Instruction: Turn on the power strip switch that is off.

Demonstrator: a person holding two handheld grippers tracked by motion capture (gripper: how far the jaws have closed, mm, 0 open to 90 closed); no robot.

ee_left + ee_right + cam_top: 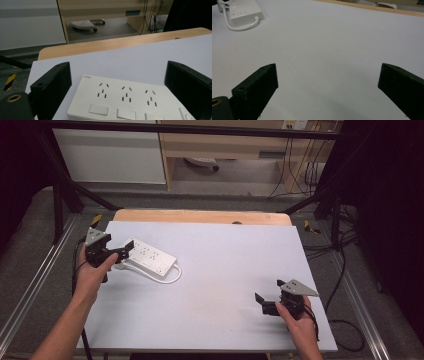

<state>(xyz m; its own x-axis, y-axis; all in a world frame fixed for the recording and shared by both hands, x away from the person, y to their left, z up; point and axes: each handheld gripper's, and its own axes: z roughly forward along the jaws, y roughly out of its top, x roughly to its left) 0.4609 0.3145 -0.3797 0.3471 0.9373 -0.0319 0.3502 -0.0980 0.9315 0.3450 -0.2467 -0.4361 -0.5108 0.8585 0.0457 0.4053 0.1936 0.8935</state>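
The counter (220, 285) is lying mostly bare, the white power strip (149, 257) sitting at its far left. The left gripper (119, 254) is straddling the strip's end, jaws spread; closing looks next. The right gripper (261, 302) is waiting, spread wide.

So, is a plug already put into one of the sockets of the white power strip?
No, in the left gripper view all three sockets of the power strip are empty, with only bare holes showing.
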